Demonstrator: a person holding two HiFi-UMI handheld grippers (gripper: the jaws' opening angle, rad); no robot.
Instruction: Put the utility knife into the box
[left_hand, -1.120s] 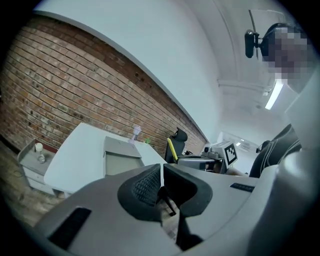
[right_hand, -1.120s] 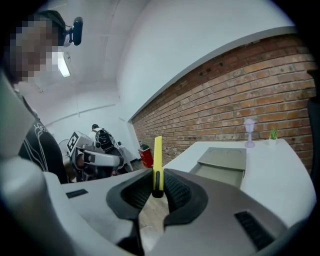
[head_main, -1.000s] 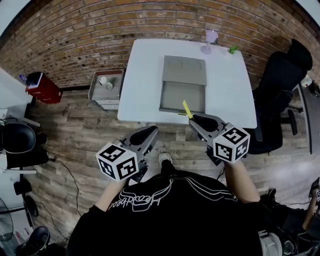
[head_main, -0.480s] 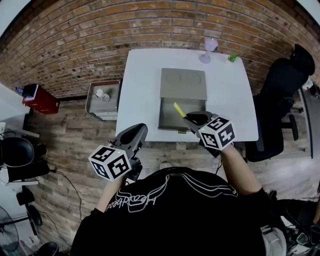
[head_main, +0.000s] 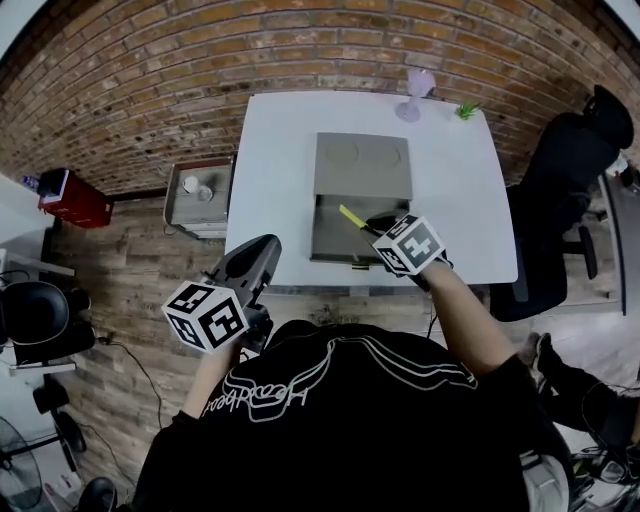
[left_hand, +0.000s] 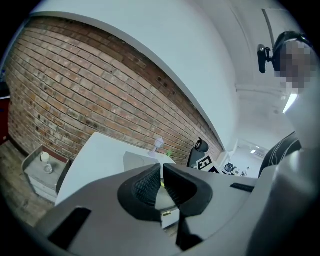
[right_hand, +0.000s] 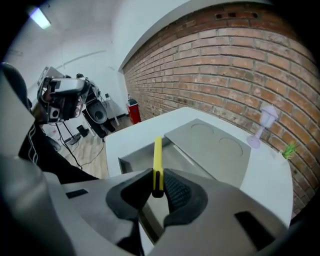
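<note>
The utility knife (right_hand: 157, 162) is a slim, straight, bright yellow bar with a small black end. The black end sits between the pads of the right gripper (right_hand: 159, 187), whose jaws are closed on the knife with only the width of its thin body between them. The rest of the yellow body stands out forward from the jaws, free in the air.

In the head view the knife is above the open part of the box (head_main: 330, 257), towards that part's right side, and its free end points away from the person and a little to the left. Whether it touches the bottom of the box I cannot tell.

The box is grey, flat and rectangular, and its inside is the same grey. Its lid (head_main: 362, 165), with two faint round marks on it, lies flat behind the open part, on the side towards the wall.

The box rests in the middle of a white desk (head_main: 275, 170). Near the far edge of the desk stand a small pale purple cup on a stem (head_main: 415, 90) and, beside it, a tiny green plant (head_main: 467, 108).

The left gripper (left_hand: 161, 182) hangs before the near edge of the desk, well apart from the box. Its jaws are together and nothing is between them.

A black office chair (head_main: 570, 190) stands at the right of the desk, and a brick wall (head_main: 150, 90) runs behind it.
</note>
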